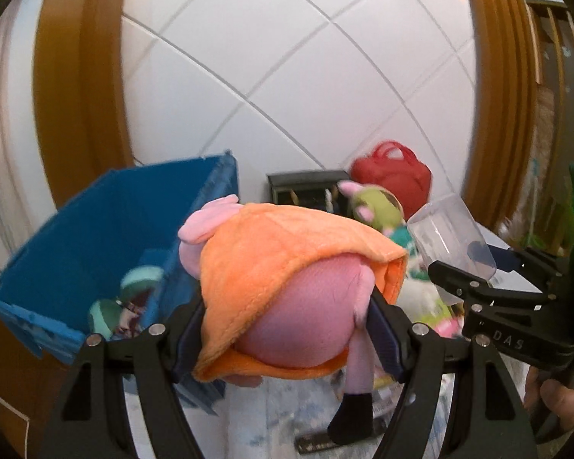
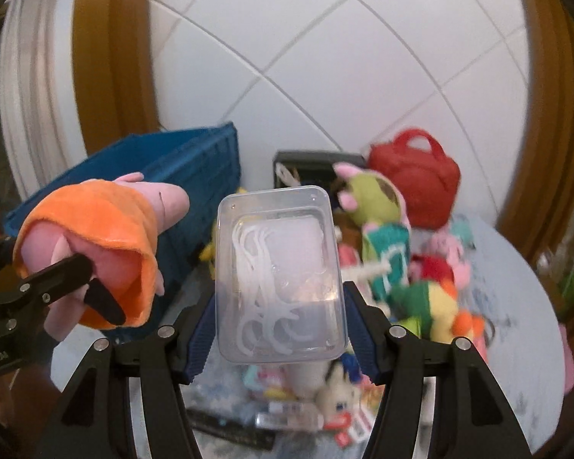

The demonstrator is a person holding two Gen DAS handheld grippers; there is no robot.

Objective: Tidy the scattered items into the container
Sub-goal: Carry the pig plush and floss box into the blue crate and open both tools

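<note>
Pink plush (image 1: 287, 298) w/ orange dress, held above table, rt of blue crate (image 1: 107, 244); long axis runs head-first away, legs hang down. Left gripper (image 1: 287, 329) pinches its rump. Right gripper (image 2: 279, 325) clamps clear floss-pick box (image 2: 279, 271); contents visible in right view only.

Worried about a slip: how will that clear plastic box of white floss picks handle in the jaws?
The clear plastic box looks smooth and rigid, so probably slippery if the right gripper loosens. Few floss picks inside suggest it's light. They'd likely rattle when tilted.
</note>
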